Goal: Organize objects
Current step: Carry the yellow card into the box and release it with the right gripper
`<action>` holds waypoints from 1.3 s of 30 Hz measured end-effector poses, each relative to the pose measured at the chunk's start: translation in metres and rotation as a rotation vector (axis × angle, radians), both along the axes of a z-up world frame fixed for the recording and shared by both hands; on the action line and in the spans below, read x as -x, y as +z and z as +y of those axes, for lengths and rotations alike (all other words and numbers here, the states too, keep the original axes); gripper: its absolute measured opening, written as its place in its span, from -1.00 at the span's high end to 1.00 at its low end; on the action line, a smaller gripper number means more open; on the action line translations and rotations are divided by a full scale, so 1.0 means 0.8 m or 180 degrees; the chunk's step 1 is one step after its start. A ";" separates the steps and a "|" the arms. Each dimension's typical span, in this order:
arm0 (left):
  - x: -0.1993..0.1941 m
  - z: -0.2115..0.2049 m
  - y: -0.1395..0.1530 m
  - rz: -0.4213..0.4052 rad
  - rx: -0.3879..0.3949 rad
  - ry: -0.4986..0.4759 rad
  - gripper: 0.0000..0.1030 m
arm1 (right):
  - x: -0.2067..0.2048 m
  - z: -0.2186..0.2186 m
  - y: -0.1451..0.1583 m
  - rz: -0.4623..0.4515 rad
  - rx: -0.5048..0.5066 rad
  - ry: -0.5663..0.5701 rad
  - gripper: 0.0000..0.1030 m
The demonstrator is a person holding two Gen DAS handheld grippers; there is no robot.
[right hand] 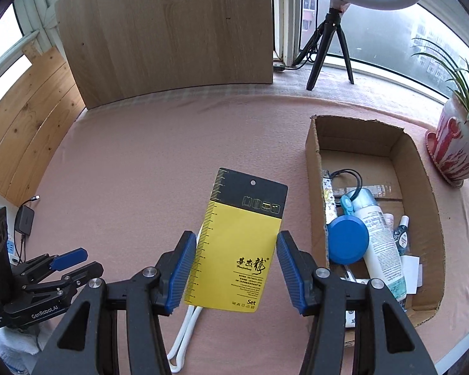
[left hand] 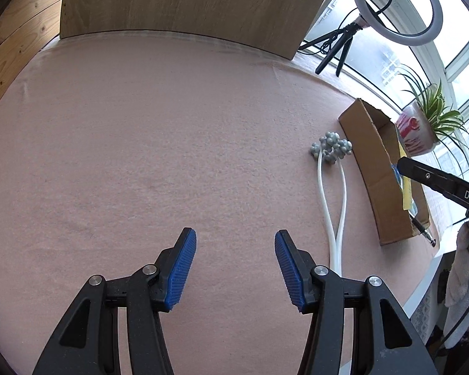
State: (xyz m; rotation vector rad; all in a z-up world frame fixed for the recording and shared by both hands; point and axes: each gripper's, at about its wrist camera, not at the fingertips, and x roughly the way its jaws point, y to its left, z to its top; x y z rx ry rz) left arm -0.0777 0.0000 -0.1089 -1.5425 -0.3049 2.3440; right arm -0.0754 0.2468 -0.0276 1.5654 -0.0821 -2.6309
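In the right wrist view my right gripper (right hand: 235,240) is shut on a yellow and black card package (right hand: 244,218), with a blue pad on each long edge, and holds it above the pink cloth (right hand: 140,156). Just right of it stands an open cardboard box (right hand: 312,162) holding a blue round lid (right hand: 347,239), a white bottle (right hand: 381,243) and other small items. My left gripper (left hand: 234,234) hangs open over bare cloth with nothing between its fingers. A white massager with grey balls (left hand: 331,147) lies beside the box (left hand: 369,156).
A wooden board (right hand: 172,31) stands at the back of the table. A ring light on a black tripod (right hand: 328,40) and a potted plant (right hand: 456,143) stand by the window. A black charger (right hand: 25,218) lies at the left edge.
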 end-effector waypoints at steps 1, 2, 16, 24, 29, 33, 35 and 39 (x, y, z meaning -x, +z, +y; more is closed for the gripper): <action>0.002 0.008 -0.001 -0.0002 -0.0003 -0.0007 -0.09 | 0.001 0.012 0.000 0.0008 -0.0014 -0.0039 0.04; 0.002 0.014 -0.002 -0.0002 -0.0006 -0.0012 -0.09 | 0.002 0.025 0.001 0.0017 -0.0026 -0.0074 0.04; 0.009 0.065 -0.014 -0.0020 -0.0017 0.0021 -0.09 | 0.044 0.158 -0.004 0.0064 -0.0377 -0.0344 0.04; 0.009 0.072 -0.014 -0.0035 0.0013 0.0004 -0.09 | 0.059 0.181 -0.022 -0.0058 -0.0304 -0.0366 0.02; 0.011 0.071 -0.013 -0.0035 0.0011 -0.0021 -0.09 | 0.058 0.181 -0.021 -0.0069 -0.0267 -0.0417 -0.11; 0.009 0.069 -0.011 -0.0021 0.0014 -0.0050 -0.09 | 0.055 0.176 -0.016 -0.0041 -0.0317 -0.0434 -0.15; 0.008 0.069 -0.008 0.0001 0.0022 -0.0069 -0.09 | 0.053 0.173 -0.012 -0.0024 -0.0338 -0.0429 -0.15; 0.004 0.063 0.001 0.0043 0.0025 -0.0111 -0.09 | 0.051 0.169 -0.005 0.0021 -0.0388 -0.0420 -0.15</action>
